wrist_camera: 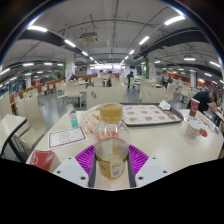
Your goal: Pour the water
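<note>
Gripper view across a white worktop (pixel 160 140) in a large hall lit by ceiling strip lights. From left to right: a red packet (pixel 42 158) lies at the near left of the worktop, and beyond it a white sheet with a printed border (pixel 67 137) lies flat with a small teal-capped item (pixel 73 121) just behind it. At centre, a clear plastic bottle (pixel 111 155) stands upright between the two fingers of the tongs (pixel 111 160); the magenta pads (pixel 86 157) lie close against its left and right sides, so the tongs appear closed on it at roughly bottle width. The bottle is transparent, ribbed near the shoulder, and holds clear liquid; its lower part is hidden below the fingers. Directly beyond it, partly overlapped by its top, stands a clear cup (pixel 110 113) holding yellowish liquid. Further right, a flat tray (pixel 150 116) carries several small items too small to identify, and a white cup-like container (pixel 192 129) stands near the right edge of the worktop. A seated person (pixel 203 100) is visible at far right.
</note>
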A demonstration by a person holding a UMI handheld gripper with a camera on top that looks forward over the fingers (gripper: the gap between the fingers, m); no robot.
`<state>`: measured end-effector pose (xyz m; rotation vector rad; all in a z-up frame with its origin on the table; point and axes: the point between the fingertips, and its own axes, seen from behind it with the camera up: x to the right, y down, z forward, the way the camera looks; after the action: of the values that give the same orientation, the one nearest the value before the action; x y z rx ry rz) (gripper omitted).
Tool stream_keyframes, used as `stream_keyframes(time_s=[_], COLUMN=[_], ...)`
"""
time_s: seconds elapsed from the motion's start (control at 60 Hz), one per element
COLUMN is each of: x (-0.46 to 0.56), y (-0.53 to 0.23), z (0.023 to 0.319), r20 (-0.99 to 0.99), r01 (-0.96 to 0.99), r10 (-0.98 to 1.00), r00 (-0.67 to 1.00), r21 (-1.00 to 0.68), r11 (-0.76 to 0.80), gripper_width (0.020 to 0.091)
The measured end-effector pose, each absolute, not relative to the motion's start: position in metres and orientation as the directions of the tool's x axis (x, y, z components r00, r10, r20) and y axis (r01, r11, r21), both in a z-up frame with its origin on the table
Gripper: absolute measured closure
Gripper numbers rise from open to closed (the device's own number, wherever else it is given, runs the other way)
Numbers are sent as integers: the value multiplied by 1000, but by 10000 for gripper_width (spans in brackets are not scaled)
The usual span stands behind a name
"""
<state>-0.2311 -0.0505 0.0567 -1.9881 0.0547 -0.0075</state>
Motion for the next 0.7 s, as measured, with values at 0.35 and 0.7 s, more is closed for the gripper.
stream_keyframes(time_s=[0.35, 0.7], x=[-232, -118], y=[-44, 10], z=[94, 229], r20=[-125, -901], r01=[-107, -858], r10=[18, 14], r00=[992, 433], r21=[-912, -417], r11=[-397, -299], gripper_width=[736, 737])
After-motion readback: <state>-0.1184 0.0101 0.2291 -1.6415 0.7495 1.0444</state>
